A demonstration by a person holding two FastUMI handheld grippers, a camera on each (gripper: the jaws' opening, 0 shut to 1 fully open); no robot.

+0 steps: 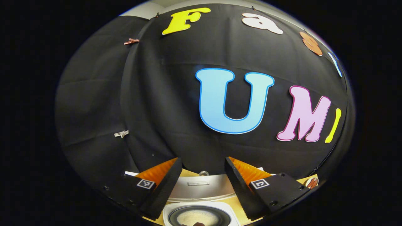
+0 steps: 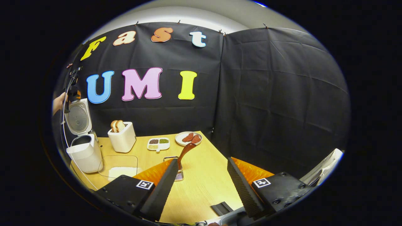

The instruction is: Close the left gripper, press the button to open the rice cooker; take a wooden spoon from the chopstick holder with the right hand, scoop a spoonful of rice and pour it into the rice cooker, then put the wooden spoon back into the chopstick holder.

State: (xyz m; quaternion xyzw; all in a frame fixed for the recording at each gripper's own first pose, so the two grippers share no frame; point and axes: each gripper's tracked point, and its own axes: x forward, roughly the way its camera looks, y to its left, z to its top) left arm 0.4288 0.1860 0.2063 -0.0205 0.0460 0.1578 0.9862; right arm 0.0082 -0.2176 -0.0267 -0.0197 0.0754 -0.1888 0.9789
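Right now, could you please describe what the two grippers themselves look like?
The left gripper and the right gripper match: two wedge-shaped fingers each, ridged on the inner faces, on boxy black mounts with screws. Each mount bears a small square black-and-white marker. No sleeve is visible.

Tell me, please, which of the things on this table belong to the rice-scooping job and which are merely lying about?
For the job:
- rice cooker, lid up
- wooden spoon, standing in the chopstick holder
- clear tray of rice
- right claw, open

Lying about:
- toaster with bread slices
- divided dish of beans
- plate of reddish pieces
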